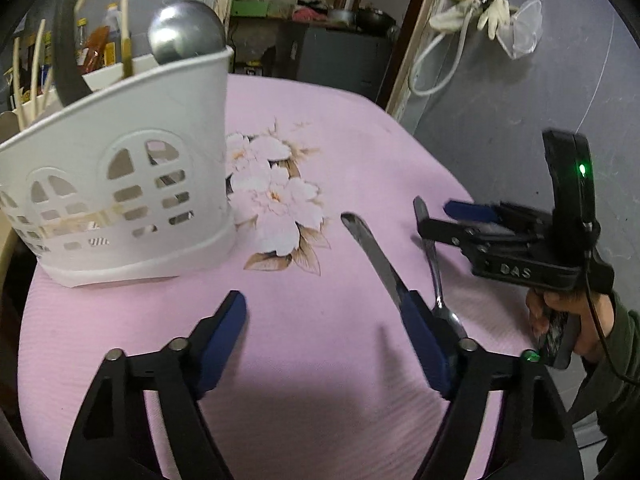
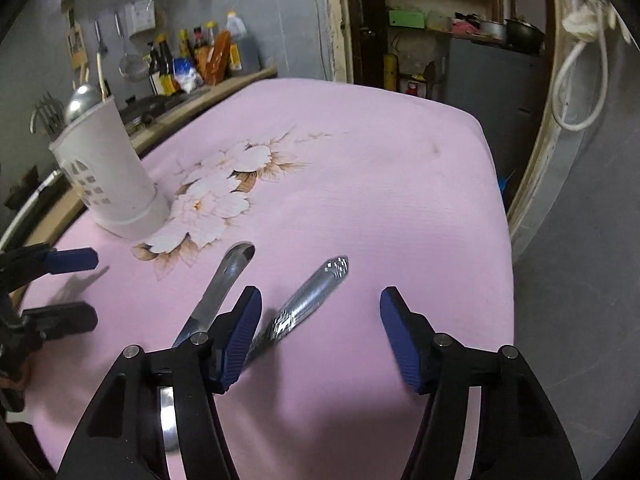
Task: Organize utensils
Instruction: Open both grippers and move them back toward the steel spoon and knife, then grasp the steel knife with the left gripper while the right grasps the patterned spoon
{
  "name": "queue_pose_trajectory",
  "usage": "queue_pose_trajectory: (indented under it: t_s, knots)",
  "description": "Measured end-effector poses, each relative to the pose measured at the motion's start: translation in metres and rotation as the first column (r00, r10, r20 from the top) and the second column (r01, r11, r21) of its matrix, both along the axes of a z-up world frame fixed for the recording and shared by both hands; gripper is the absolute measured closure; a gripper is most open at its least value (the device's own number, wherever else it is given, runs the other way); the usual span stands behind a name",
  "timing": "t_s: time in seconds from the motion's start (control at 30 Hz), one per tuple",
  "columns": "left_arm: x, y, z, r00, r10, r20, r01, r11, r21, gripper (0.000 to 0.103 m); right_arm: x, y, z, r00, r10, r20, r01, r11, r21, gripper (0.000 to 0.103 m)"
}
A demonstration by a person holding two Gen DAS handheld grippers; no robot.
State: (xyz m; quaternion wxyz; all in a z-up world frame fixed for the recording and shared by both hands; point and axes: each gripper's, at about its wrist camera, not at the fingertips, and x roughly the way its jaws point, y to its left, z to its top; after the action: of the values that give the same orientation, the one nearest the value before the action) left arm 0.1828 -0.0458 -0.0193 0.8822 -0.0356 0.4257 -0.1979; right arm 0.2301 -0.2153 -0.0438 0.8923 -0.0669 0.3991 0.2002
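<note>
A white slotted plastic utensil holder (image 1: 120,184) already holds a steel ladle (image 1: 186,32) and chopsticks. Right of the holder, a flat steel knife (image 2: 224,284) and patterned-handled steel spoon (image 2: 308,296) lie loose on the pink floral cloth (image 2: 360,184), still to be stowed. The left gripper (image 1: 324,332) and right gripper (image 2: 320,328) both gape, grasping nothing.

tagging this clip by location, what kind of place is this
Most likely a home kitchen. Sauce and oil bottles stand on a counter by the wall, a strainer hangs above it, and a white utensil caddy sits on a table under a pink floral cloth.
</note>
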Motion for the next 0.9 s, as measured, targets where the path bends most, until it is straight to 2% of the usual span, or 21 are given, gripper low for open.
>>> queue_pose_trajectory:
  t_s: [0.2,0.3,0.37,0.57,0.83,0.9]
  knots:
    - [0.004,-0.003,-0.007,0.999,-0.003,-0.046,0.003,1.0,0.008,0.045,0.001,0.011,-0.004,1.0,0.026,0.013,-0.025,0.995,-0.096,0.045]
    - [0.006,-0.007,-0.006,0.998,-0.016,-0.057,0.016,1.0,0.003,0.048,-0.006,0.01,-0.005,0.998,0.056,0.03,-0.051,0.989,-0.138,0.055]
    - [0.01,-0.013,-0.006,0.997,-0.033,-0.066,0.033,0.999,0.002,0.052,-0.01,0.006,-0.005,0.997,0.071,0.034,-0.065,0.987,-0.15,0.065]
    - [0.025,-0.039,-0.013,0.987,-0.1,-0.127,0.104,0.994,0.024,0.061,-0.018,-0.017,-0.003,0.997,0.074,0.008,-0.073,0.992,-0.099,0.079]
    - [0.045,-0.067,-0.022,0.98,-0.13,-0.149,0.147,0.983,0.111,0.062,-0.029,-0.028,-0.004,0.997,0.076,0.017,-0.075,0.996,-0.052,0.082]
    - [0.045,-0.072,-0.023,0.984,-0.121,-0.134,0.143,0.976,0.166,0.066,-0.029,-0.03,-0.004,0.997,0.075,0.02,-0.074,0.997,-0.035,0.082]
